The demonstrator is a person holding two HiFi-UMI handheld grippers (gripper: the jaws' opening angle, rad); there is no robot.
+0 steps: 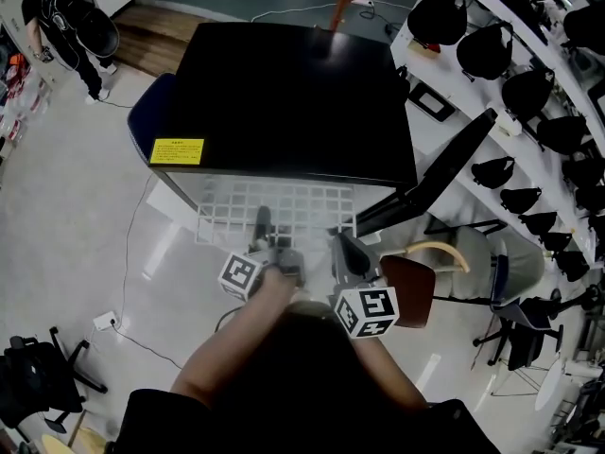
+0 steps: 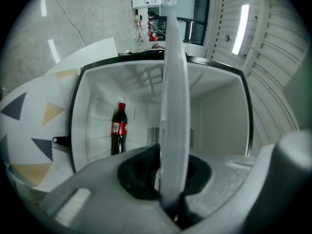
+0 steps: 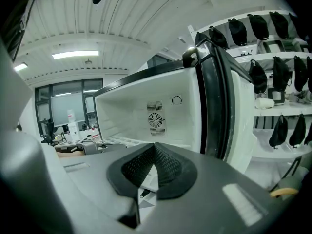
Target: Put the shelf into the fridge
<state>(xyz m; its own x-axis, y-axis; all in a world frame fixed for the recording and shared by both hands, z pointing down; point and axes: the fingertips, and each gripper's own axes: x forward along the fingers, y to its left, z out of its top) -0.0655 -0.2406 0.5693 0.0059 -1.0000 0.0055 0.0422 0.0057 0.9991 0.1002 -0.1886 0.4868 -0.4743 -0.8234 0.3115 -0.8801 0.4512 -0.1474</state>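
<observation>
My left claw (image 1: pixel 263 223) is clamped narrow on the front edge of the shelf (image 1: pixel 284 206), a white wire grid. In the left gripper view the shelf runs edge-on straight out from between the two pads, so the grip looks firm and centred. Dead ahead of that claw is the open fridge (image 2: pixel 219 121), its white cavity facing me, with a cola bottle (image 2: pixel 118 128) deep inside, off to one side of the shelf's line.

My right claw (image 3: pixel 155 165) has its pads pressed together at the tips with nothing between them. It holds nothing and sits just beside the shelf's near corner, to the right of the left claw. The fridge door (image 3: pixel 219 91) stands open just off to this claw's right, and the back wall with its fan grille lies straight ahead.

As for progress, I judge the job partly done. From above, the far edge of the shelf disappears under the fridge's black top, while a broad stretch of grid lies out in the open between the claws and the cabinet. I cannot tell whether the shelf's sides are seated on any ledges inside. What is left, as I read it, is to keep the shelf level, push it forward until the near edge is inside, then let go and draw the left claw back.
</observation>
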